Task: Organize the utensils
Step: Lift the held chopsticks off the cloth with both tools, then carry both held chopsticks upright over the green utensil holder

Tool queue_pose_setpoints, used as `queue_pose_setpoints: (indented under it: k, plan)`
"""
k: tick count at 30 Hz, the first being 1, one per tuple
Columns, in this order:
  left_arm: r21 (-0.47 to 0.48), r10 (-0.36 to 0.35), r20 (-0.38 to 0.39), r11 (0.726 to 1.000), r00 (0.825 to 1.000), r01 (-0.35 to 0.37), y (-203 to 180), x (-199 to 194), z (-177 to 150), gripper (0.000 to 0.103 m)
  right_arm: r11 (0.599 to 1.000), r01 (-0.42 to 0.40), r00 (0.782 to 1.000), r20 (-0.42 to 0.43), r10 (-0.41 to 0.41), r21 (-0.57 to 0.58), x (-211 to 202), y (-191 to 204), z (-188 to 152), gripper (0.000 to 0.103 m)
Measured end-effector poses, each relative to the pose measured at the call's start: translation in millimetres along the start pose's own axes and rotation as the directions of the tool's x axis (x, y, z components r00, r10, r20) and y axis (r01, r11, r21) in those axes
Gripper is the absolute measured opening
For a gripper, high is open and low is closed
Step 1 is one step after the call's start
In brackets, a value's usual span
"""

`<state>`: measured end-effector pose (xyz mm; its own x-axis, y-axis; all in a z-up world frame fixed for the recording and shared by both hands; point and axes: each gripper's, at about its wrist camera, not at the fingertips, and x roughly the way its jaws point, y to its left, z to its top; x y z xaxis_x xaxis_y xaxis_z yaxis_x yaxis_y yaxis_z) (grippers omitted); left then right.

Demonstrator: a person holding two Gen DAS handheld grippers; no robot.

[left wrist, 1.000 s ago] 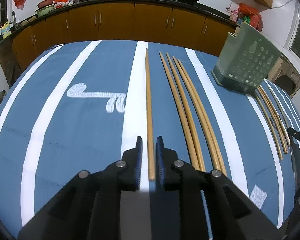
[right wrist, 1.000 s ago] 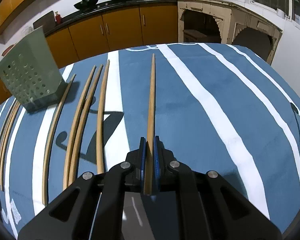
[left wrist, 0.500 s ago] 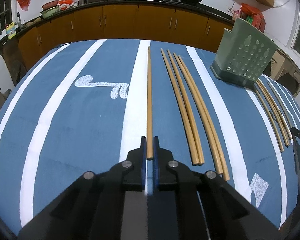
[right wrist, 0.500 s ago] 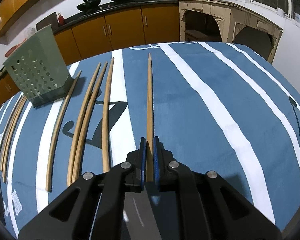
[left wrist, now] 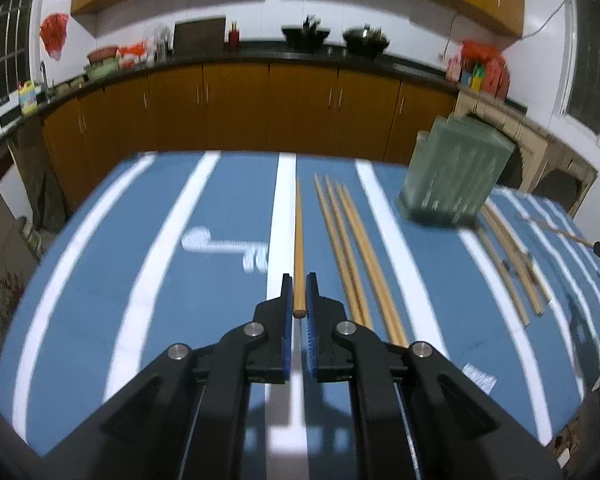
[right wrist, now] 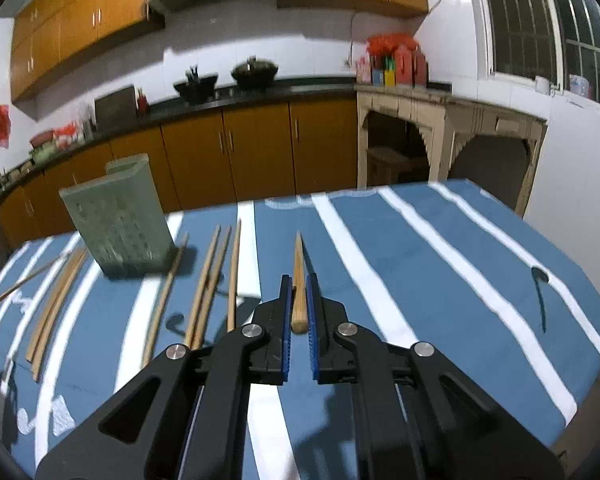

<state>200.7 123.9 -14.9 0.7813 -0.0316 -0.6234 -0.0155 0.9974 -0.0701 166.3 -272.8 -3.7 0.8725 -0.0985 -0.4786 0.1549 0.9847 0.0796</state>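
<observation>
Left gripper (left wrist: pixel 299 292) clamps one chopstick (left wrist: pixel 298 240) above the striped tablecloth (left wrist: pixel 204 280).

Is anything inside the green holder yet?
The green holder is seen only from outside; its perforated walls are blurred and the opening faces away. Nothing pokes above its rim; the contents stay hidden.

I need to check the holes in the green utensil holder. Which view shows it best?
The right wrist view: the green utensil holder stands upright on the striped cloth with its perforated face readable, only slightly blurred. In the left wrist view the holder is smeared by motion blur, so its holes read only as vertical streaks.
</observation>
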Motion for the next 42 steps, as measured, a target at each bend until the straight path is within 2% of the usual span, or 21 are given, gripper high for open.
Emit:
queue_pose_setpoints:
  k: [8, 14, 21, 31, 39, 42]
  plan:
    - [-0.017, -0.022, 0.165, 1.000, 0.986, 0.025, -0.3, -39.8, 33.7, 0.007, 1.000, -0.018, 0.992, 0.122, 0.015, 0.026, -19.2, -2.0, 24.3, 0.008]
    - [-0.026, -0.028, 0.230, 0.999, 0.973, 0.035, -0.2, -52.5, 56.7, 0.007, 0.997, -0.053, 0.986, 0.159, 0.044, 0.054, -21.0, -1.7, 44.5, 0.008]
    - [-0.033, -0.027, 0.270, 0.999, 0.962, 0.037, 0.1, -61.1, 80.4, 0.007, 0.996, -0.078, 0.978, 0.197, 0.069, 0.039, -26.4, 6.6, 67.7, 0.008]
    - [-0.035, -0.009, 0.290, 0.999, 0.957, 0.020, 6.0, -67.4, 100.4, 0.007, 0.990, -0.130, 0.971, 0.211, 0.114, 0.062, -30.5, 11.1, 94.3, 0.008]
    - [-0.050, -0.029, 0.318, 0.998, 0.948, 0.047, 13.0, -82.8, 132.6, 0.007, 0.974, -0.213, 0.948, 0.257, 0.187, 0.080, -52.0, 14.2, 131.3, 0.008]
    - [-0.032, -0.045, 0.344, 0.998, 0.938, 0.060, 8.3, -93.8, 145.8, 0.007, 0.967, -0.241, 0.937, 0.277, 0.211, 0.080, -58.6, 16.9, 142.8, 0.008]
